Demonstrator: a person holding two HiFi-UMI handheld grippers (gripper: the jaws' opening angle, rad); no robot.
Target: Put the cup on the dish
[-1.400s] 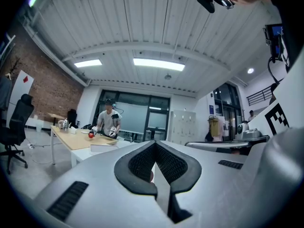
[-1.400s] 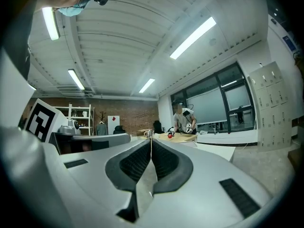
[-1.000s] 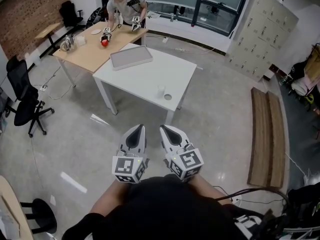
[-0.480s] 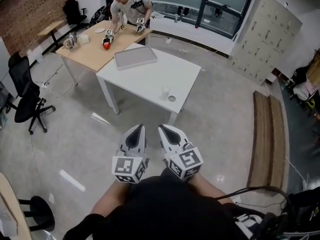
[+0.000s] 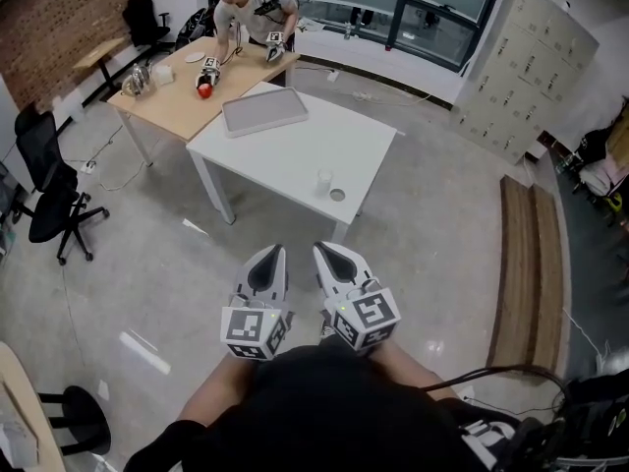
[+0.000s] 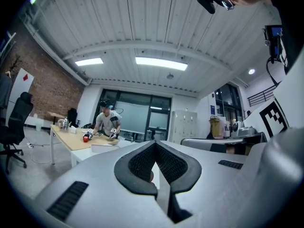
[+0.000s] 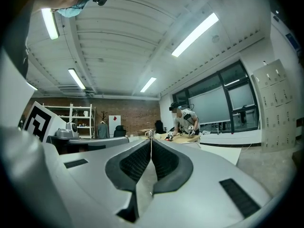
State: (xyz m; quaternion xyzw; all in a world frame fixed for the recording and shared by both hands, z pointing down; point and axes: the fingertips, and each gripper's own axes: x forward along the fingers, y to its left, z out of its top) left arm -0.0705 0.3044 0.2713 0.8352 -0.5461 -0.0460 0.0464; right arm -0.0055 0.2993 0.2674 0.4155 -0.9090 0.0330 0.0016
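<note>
**Both grippers clenched and empty, short of the table**

The left gripper point(image 5: 267, 262) and the right gripper point(image 5: 329, 260) hang side by side over the grey floor. Both point level, and each has its jaws pressed together on nothing. Farther off stands a white table point(image 5: 280, 160). Near its near right corner the cup point(image 5: 324, 181) stands upright just left of the small dish point(image 5: 337, 195), not on it. A grey tray point(image 5: 263, 112) lies at the table's far left. Beyond it, a person point(image 5: 254, 6) leans over a wooden table point(image 5: 172, 101).
</note>
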